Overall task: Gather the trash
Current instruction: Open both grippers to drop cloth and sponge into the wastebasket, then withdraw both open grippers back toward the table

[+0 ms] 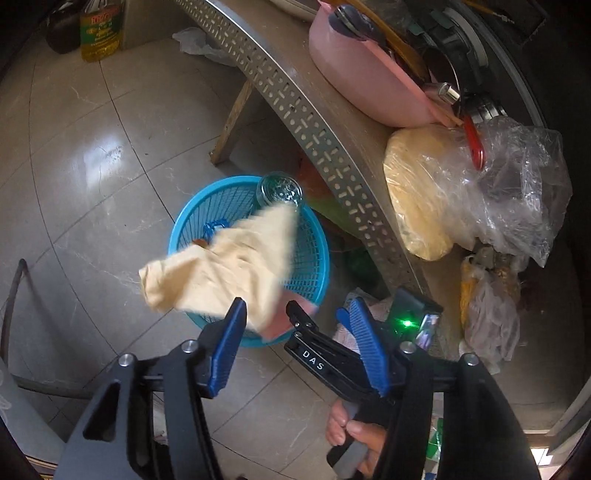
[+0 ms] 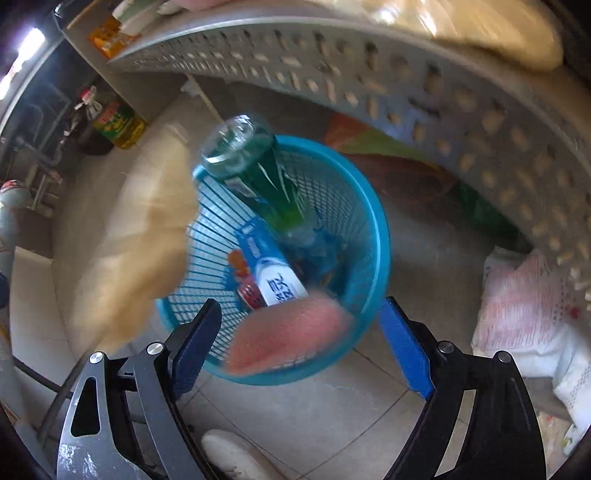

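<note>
A blue mesh basket (image 1: pixel 314 266) stands on the tiled floor beside a shelf, and the right wrist view looks into it (image 2: pixel 369 229). Inside lean a green glass bottle (image 2: pixel 258 173), a blue and white carton (image 2: pixel 273 273) and a red wrapper (image 2: pixel 251 291). A crumpled cream sheet (image 1: pixel 221 269) is blurred in the air over the rim, just off my left gripper's (image 1: pixel 295 304) open fingers; the pads do not press on it. My right gripper (image 2: pixel 301 302) is wide open above the basket, with a blurred pink piece (image 2: pixel 291 332) loose between its jaws. The cream sheet (image 2: pixel 136 251) shows at its left.
A shelf with a perforated metal edge (image 1: pixel 314 133) runs above the basket, carrying a pink basin (image 1: pixel 354 70) and a yellow lump in a clear bag (image 1: pixel 424 184). An oil bottle (image 1: pixel 101 33) stands on the floor. Sacks (image 2: pixel 524 317) lie at right. A white shoe (image 2: pixel 236 458) is nearby.
</note>
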### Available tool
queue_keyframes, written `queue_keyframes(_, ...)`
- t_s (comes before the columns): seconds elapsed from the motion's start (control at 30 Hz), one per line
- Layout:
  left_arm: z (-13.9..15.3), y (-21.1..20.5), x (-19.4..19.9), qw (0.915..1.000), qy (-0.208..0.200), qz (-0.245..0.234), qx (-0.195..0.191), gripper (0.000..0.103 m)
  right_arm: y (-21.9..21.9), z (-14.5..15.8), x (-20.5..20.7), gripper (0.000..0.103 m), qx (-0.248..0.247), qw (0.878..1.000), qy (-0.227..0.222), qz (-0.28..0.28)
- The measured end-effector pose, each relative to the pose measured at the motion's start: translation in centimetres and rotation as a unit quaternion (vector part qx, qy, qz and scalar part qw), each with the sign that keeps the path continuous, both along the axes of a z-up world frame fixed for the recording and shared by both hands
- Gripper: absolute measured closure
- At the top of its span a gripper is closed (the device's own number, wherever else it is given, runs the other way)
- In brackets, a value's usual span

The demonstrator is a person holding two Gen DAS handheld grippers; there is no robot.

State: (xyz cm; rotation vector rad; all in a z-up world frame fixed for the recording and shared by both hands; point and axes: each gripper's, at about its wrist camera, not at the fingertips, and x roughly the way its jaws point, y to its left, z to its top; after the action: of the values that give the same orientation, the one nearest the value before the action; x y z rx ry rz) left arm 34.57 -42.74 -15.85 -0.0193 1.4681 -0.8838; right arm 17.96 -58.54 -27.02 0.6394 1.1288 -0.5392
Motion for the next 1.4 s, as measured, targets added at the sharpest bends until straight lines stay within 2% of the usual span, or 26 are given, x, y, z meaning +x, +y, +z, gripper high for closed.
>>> queue_keyframes(0.23, 2.5, 2.3, 0.2, 0.9994, -0.011, 0.010, -0.033, 0.043, 0.7, 1.8, -4.0, 0.020, -0.020, 0.999, -0.037, -0.022)
queue_keyframes(0.43, 7.6, 5.4, -1.2, 0.9964, -0.050, -0.002, -0.068, 0.037, 3.0, 4.5, -7.1, 0.020, -0.044, 0.997, -0.058, -0.010)
queue_keyframes(0.53, 10.4, 7.8, -2.8, 0.9928, -0.084, -0.015, -0.084, 0.033, 4.4, 6.3, -8.3, 0.020, -0.052, 0.996, -0.070, 0.006)
queue_keyframes(0.67, 13.9, 12.1, -5.5, 0.9839, -0.151, -0.018, -0.094, 0.025, 6.7, 9.4, -9.9, 0.020, -0.070, 0.993, -0.085, 0.032)
queue_keyframes(0.77, 16.0, 15.2, -8.0, 0.9723, -0.218, -0.016, -0.083, 0.020, 8.5, 11.9, -10.3, 0.020, -0.079, 0.990, -0.100, 0.059)
queue_keyframes(0.83, 17.1, 17.4, -9.3, 0.9654, -0.247, -0.007, -0.083, 0.017, 9.7, 14.0, -10.5, 0.018, -0.091, 0.987, -0.112, 0.078)
queue_keyframes(1.0, 19.3, 23.3, -11.4, 0.9533, -0.285, 0.037, -0.093, 0.010, 12.9, 19.5, -10.8, 0.013, -0.110, 0.975, -0.156, 0.116)
queue_keyframes(1.13, 20.2, 27.8, -13.0, 0.9416, -0.318, 0.072, -0.083, 0.007, 15.8, 23.4, -10.5, 0.009, -0.107, 0.964, -0.192, 0.152)
queue_keyframes(1.4, 19.4, 36.9, -14.5, 0.9318, -0.323, 0.156, -0.052, 0.006, 22.7, 26.4, -9.1, 0.008, -0.104, 0.948, -0.194, 0.229)
